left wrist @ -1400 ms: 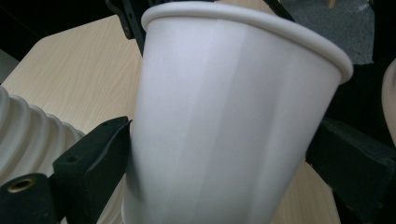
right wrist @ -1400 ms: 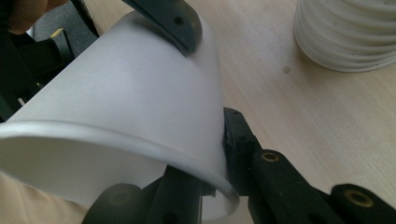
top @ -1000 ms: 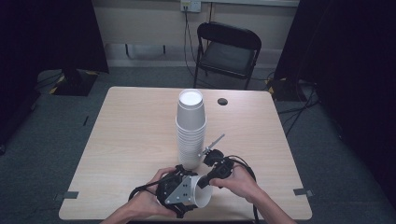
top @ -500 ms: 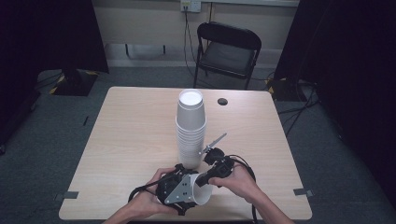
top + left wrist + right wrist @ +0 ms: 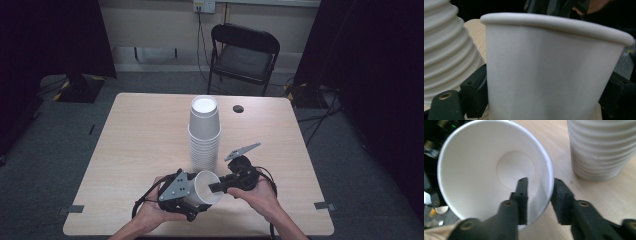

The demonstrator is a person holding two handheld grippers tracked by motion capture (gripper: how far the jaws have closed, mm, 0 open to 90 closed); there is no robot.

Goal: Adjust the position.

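Observation:
A single white paper cup [image 5: 204, 189] lies on its side above the table's front edge, mouth turned to the right. My left gripper [image 5: 192, 200] is shut on its body, one jaw against each side of the cup [image 5: 544, 70]. My right gripper [image 5: 214, 187] is open and straddles the cup's rim. In the right gripper view, one finger [image 5: 522, 195] is inside the cup [image 5: 486, 170] and the other finger [image 5: 561, 200] is outside against the wall. A tall stack of white cups [image 5: 204, 135] stands upright just behind both grippers.
The wooden table [image 5: 135, 140] carries a small black round object [image 5: 238, 108] near its far edge. A black folding chair [image 5: 245, 55] stands behind the table. The stack of cups [image 5: 601, 147] is close to the right gripper's right side.
The held cup and both grippers have shifted slightly towards the stack. The right gripper's jaws stay at the cup's mouth.

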